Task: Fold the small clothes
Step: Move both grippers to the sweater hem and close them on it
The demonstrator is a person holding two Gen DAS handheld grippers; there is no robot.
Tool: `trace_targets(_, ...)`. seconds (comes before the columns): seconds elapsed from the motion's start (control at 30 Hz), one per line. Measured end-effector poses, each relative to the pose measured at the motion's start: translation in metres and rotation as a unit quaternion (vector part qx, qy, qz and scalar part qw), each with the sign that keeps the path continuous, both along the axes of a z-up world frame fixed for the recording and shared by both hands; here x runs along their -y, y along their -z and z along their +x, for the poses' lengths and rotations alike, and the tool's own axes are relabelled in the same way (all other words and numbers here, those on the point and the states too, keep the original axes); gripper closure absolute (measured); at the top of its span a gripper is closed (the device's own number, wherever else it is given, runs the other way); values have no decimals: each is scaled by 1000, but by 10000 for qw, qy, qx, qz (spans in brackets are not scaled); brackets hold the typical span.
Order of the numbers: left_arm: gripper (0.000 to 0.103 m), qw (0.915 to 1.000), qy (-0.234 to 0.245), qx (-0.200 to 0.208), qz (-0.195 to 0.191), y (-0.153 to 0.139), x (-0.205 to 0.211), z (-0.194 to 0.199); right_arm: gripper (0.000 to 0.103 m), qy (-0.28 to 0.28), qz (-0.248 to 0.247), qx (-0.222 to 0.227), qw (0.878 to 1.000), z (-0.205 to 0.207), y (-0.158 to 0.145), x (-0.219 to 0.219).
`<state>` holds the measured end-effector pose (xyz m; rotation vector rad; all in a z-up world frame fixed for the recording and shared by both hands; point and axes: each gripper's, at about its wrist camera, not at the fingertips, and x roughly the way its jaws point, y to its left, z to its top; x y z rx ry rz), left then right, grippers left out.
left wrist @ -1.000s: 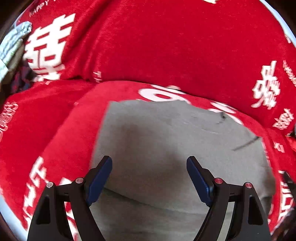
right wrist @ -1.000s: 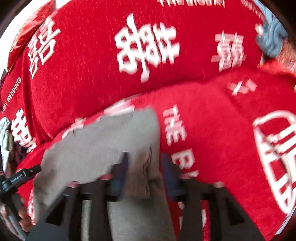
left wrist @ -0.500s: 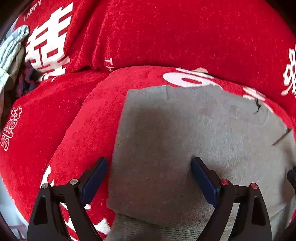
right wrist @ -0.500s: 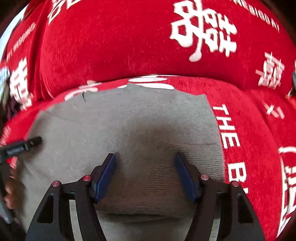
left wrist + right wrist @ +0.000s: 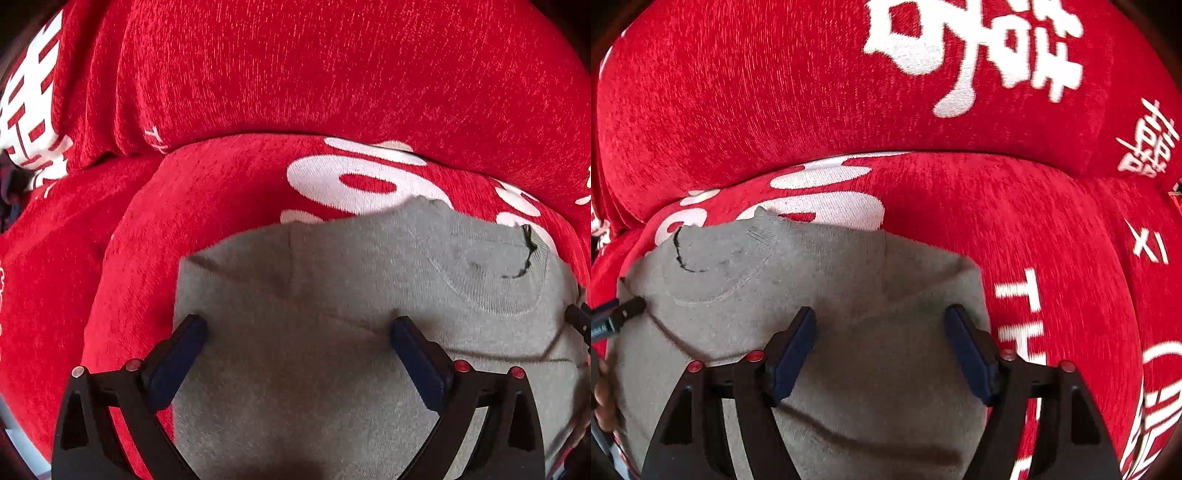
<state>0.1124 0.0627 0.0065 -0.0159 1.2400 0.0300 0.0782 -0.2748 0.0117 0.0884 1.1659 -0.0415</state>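
Observation:
A small grey knit garment [image 5: 332, 280] lies flat on the red sofa seat, folded, with its round neckline and a loose black thread toward the far side. My left gripper [image 5: 295, 332] is open, low over the garment's left part, holding nothing. The garment also shows in the right wrist view [image 5: 849, 280]. My right gripper [image 5: 881, 325] is open over the garment's right part, near its right edge, holding nothing. The tip of the left gripper [image 5: 624, 314] shows at the left edge of the right wrist view.
The red sofa seat cushion [image 5: 207, 206] with white lettering lies under the garment. The red backrest [image 5: 332, 74] rises just behind it. The backrest also fills the top of the right wrist view [image 5: 775, 92].
The right gripper has opened and let go of the grey cloth it pinched a second ago. Both grippers have moved forward over the garment, which now lies folded.

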Motion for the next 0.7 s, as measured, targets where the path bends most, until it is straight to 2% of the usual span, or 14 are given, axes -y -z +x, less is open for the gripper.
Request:
trace_targets(0.03, 2, 10000, -2, 37, 47, -5, 0, -3, 26, 40, -30, 17, 10000, -2, -3, -1)
trace_targets(0.07, 2, 9999, -17, 149, 67, -12, 0, -10, 26, 114, -69, 216, 9997, -15, -15, -3)
trace_targets(0.13, 2, 9983, -36, 573, 22, -32, -3, -43, 26, 23, 43, 607, 9981, -44, -31, -13)
trace_targets(0.2, 2, 9970, 86, 769, -82, -41, -1, -74, 26, -354, 231, 864, 9954, -81, -40, -34)
trace_targets(0.3, 2, 9943, 280, 1031, -14, -43, 11, -127, 26, -828, 151, 912, 9923, -118, -30, -67)
trace_targets(0.4, 2, 9928, 380, 1060, 414, -27, 23, -157, 26, -1114, -156, 879, 9898, -138, -10, -94)
trace_targets(0.43, 2, 9924, 399, 1057, 488, -23, 21, -159, 26, -1122, -292, 1047, 9877, -144, -11, -96)
trace_targets(0.5, 1, 9908, 361, 1237, 406, -26, 16, -170, 26, -1147, -394, 1198, 9854, -159, -11, -95)
trace_targets(0.6, 1, 9913, 291, 1175, 516, -27, 3, -187, 26, -988, -394, 1230, 9867, -178, -24, -81)
trace_targets(0.63, 2, 9919, 205, 1164, 469, -31, -1, -194, 26, -903, -432, 1221, 9875, -182, -29, -77)
trace_targets(0.7, 2, 9922, 51, 1234, 136, -43, -5, -211, 26, -896, -189, 1344, 9867, -200, -44, -77)
